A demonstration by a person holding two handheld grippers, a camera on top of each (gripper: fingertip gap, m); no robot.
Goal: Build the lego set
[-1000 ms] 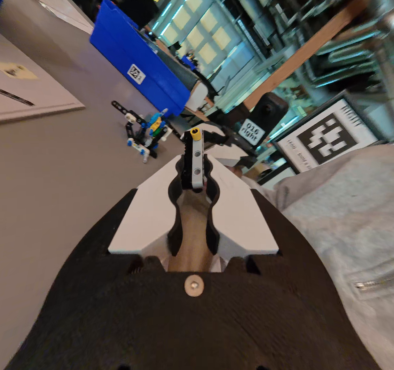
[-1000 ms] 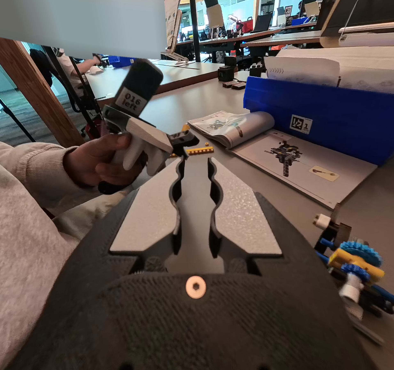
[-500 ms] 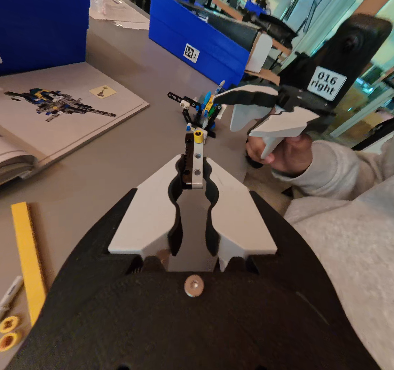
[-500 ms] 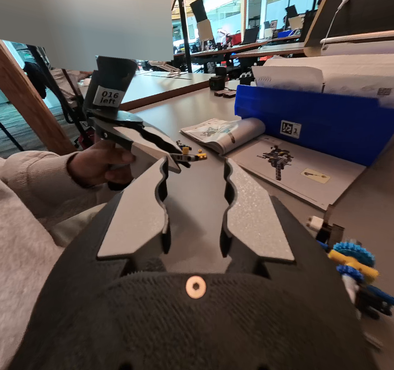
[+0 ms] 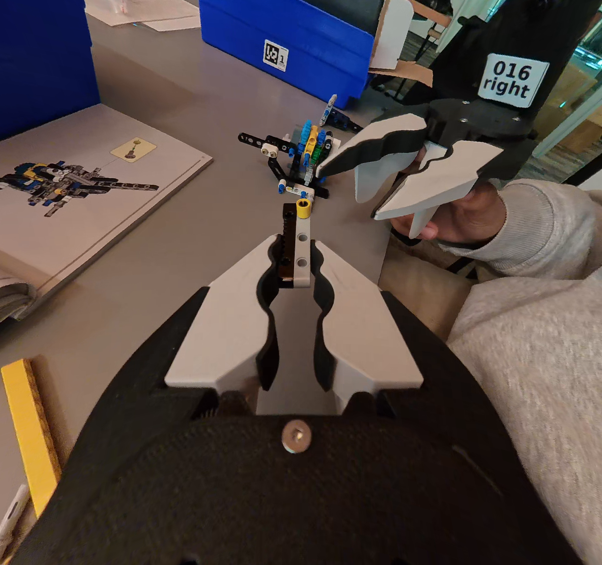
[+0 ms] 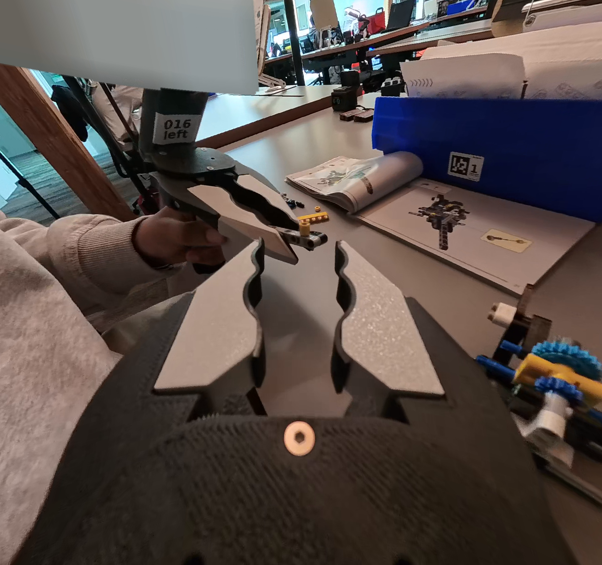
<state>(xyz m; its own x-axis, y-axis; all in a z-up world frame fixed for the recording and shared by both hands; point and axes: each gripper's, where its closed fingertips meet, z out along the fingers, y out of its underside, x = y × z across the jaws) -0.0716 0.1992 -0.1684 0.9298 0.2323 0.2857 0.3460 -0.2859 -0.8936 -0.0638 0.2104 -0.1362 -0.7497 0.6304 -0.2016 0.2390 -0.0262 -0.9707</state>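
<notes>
My left gripper (image 5: 294, 243) is shut on a small lego piece (image 5: 297, 243): a grey beam joined to a black toothed bar, with a yellow bush at its tip. It holds the piece above the grey table. The piece also shows in the right wrist view (image 6: 304, 236), just ahead of my right gripper (image 6: 298, 248), which is open and empty. The partly built model (image 5: 301, 161), black with blue, yellow and white parts, stands on the table beyond the piece. It also shows at the right edge of the right wrist view (image 6: 547, 380). The right gripper (image 5: 345, 191) hovers right of the model.
An open instruction booklet (image 5: 81, 184) lies at the left, and shows in the right wrist view (image 6: 433, 223). Blue bins (image 5: 280, 31) (image 6: 508, 145) stand behind. A yellow beam (image 6: 313, 218) and small loose parts lie near the booklet. A yellow strip (image 5: 29, 432) is at the near left. Less than 4 cm separates the two grippers' tips.
My left gripper has swung down from pointing into the room toward the table and model, still holding the piece. My right gripper has opened wider and the two grippers have come closer.
</notes>
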